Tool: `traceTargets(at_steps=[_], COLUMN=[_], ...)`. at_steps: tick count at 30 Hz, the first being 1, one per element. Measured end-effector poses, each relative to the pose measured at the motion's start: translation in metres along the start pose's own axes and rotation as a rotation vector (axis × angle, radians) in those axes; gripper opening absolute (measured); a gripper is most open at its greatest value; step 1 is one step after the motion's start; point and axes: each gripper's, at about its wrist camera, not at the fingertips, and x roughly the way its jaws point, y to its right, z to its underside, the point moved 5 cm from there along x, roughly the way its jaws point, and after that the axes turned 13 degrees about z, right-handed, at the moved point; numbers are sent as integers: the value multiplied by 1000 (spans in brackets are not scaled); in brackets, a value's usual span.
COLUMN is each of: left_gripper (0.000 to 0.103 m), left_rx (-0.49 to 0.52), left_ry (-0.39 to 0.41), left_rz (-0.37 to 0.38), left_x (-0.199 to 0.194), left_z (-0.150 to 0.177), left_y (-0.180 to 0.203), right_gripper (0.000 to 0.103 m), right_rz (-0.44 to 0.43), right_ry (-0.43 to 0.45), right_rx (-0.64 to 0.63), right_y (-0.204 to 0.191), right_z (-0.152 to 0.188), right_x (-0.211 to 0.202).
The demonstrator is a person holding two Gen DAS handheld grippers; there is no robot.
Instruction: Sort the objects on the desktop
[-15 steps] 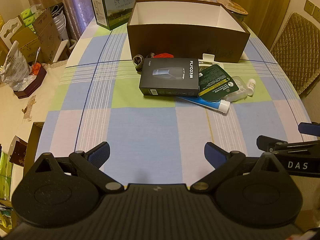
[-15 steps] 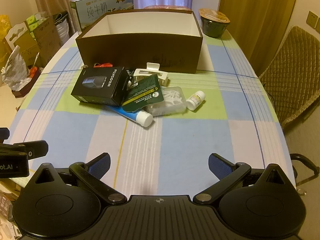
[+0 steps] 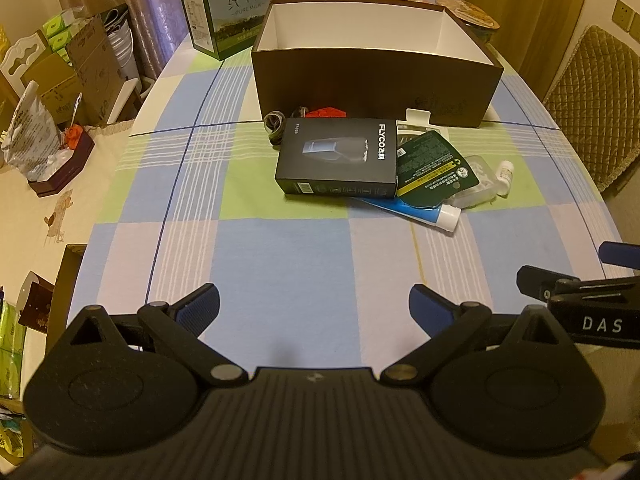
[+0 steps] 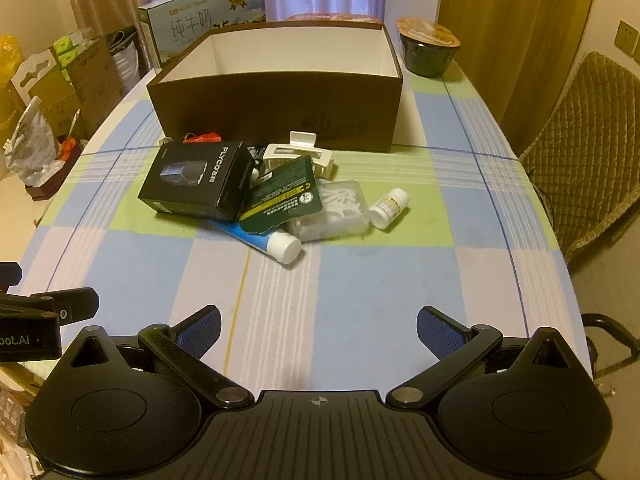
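Pile of small objects, black shaver box (image 3: pixel 338 156) on top, lies mid-frame before the open brown box (image 3: pixel 374 80), well apart from both grippers. Left gripper (image 3: pixel 314 306) and right gripper (image 4: pixel 318 326) hang at bottom of frame, tilted down, jaws wide, empty. Right view alone shows white hair clip (image 4: pixel 298 156) clearly; dark bundle (image 3: pixel 275 127), possibly hair ties, only in left view.

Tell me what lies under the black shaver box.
Under the black shaver box a blue tube pokes out, white cap showing. The rest of the tube is covered, so anything else beneath cannot be seen.
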Motion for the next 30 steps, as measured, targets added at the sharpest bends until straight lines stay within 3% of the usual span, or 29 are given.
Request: traceTargets(at_steps=[16,23,30], left_gripper=[102,102,102], left_rx=[-40,-59,-71], left_ry=[-5,2,3], left_rz=[-16,-14,-59], left_x=[15,22,31], left_z=[-12,-16,-17], left_y=[3,9,14], right_gripper=[101,101,101], right_rz=[-29,-96,-181], right_ry=[35,69,72], right_rx=[-35,-95,-135], right_y=[16,23,33], right_z=[-14,-17,-21], right_x=[16,26,40])
